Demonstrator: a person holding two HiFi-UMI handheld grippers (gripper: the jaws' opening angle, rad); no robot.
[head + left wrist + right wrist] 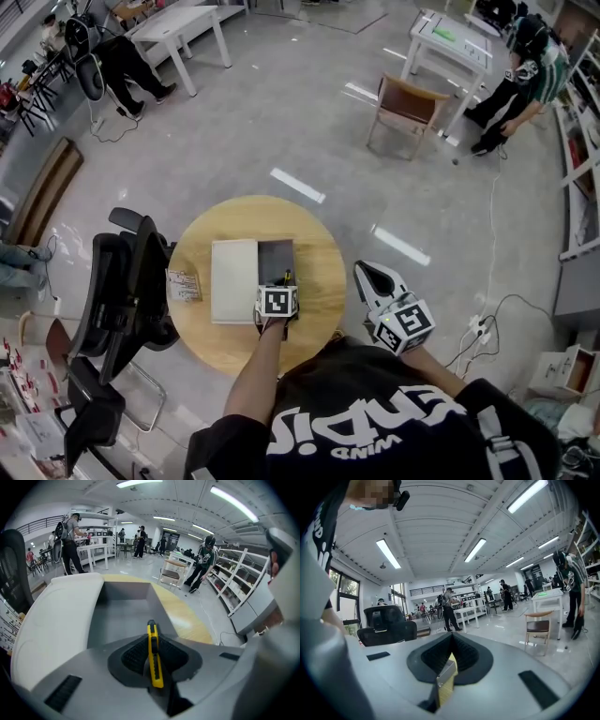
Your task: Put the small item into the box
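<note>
Our left hand-held gripper clamps the yellow utility knife mid-body above the box: likely light, stiff, slick. Our right hand-held gripper pinches a small block.

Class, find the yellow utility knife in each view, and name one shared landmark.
Head view: centre, utility knife at the open box.
Left gripper view: lower centre, clamped in the left gripper.
Right gripper view: not in it; right gripper holds another small item.
Shared: wooden chair.
</note>
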